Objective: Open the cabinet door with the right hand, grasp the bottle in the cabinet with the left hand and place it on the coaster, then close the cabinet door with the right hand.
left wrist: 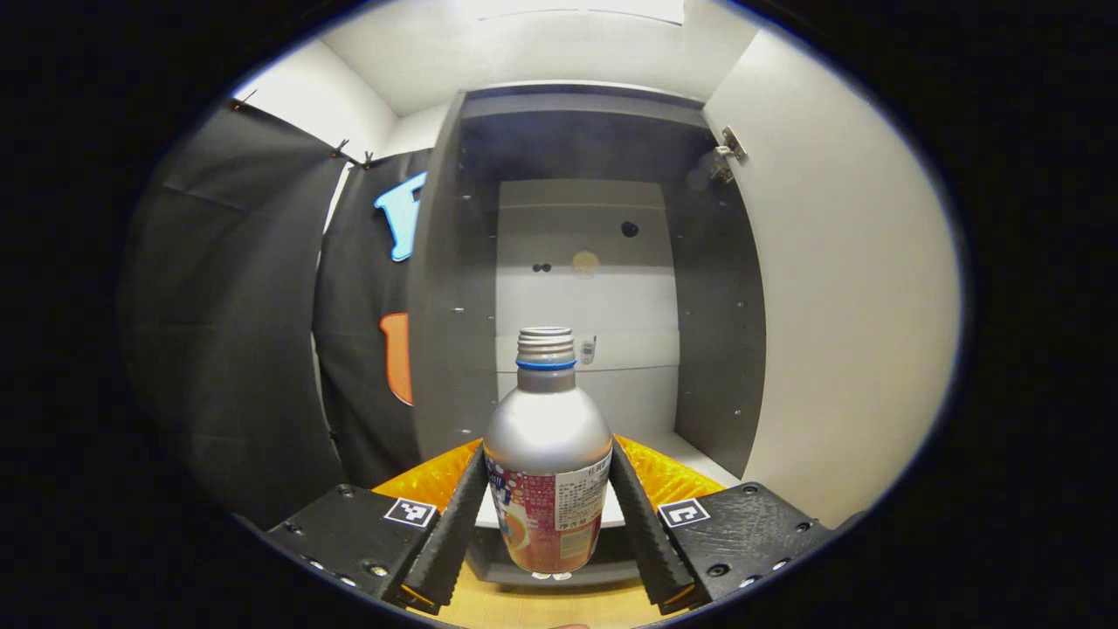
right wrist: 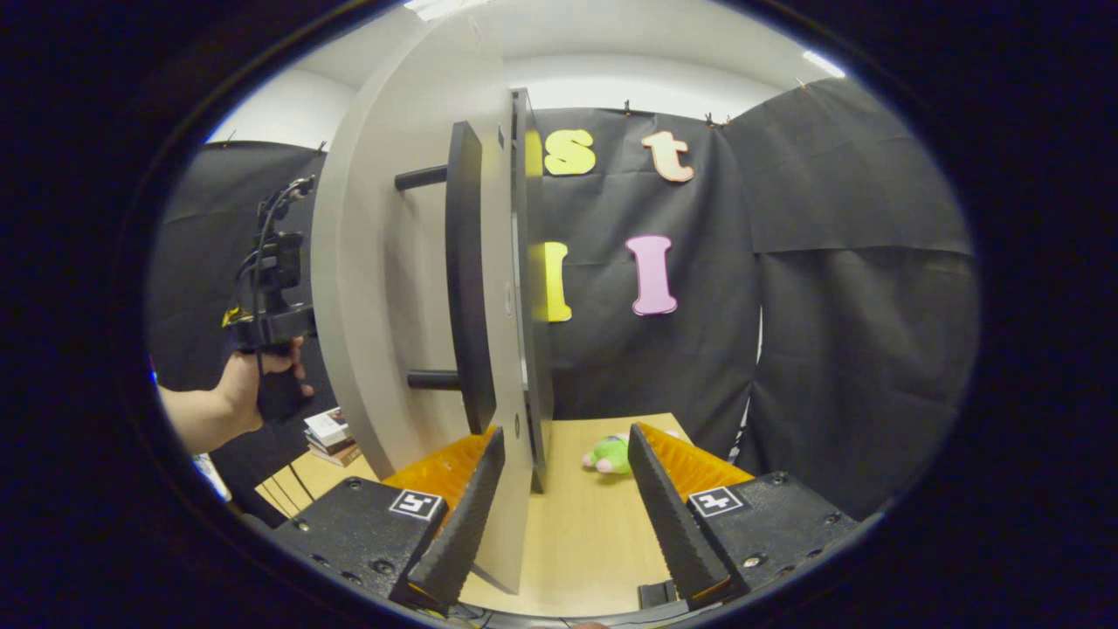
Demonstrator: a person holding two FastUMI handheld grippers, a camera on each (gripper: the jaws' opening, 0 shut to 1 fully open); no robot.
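The bottle [left wrist: 548, 454] is being gripped by the left claw [left wrist: 548, 524], with both fingers [left wrist: 454, 533] being pressed against its lower sides. It is being held upright, just in front of the open cabinet [left wrist: 454, 288], above the worktop [left wrist: 533, 607]. A silver metal body is being shown, with a rounded shoulder, a narrow threaded neck, a blue ring below the silver cap, and a printed label in red, orange and white wrapped around the lower half. Behind it, the cabinet's dark side walls and pale back panel are being seen, and the white shelf [left wrist: 690, 454] inside is being left bare. The cabinet door [left wrist: 838, 297] is being kept swung wide at the right.

In the right gripper view, the right claw [right wrist: 566, 515] is being held open, with the door's edge [right wrist: 511, 489] standing between its fingers near the dark handle [right wrist: 467, 271]. A green plush toy [right wrist: 609, 454] is being seen lying on the worktop beyond.
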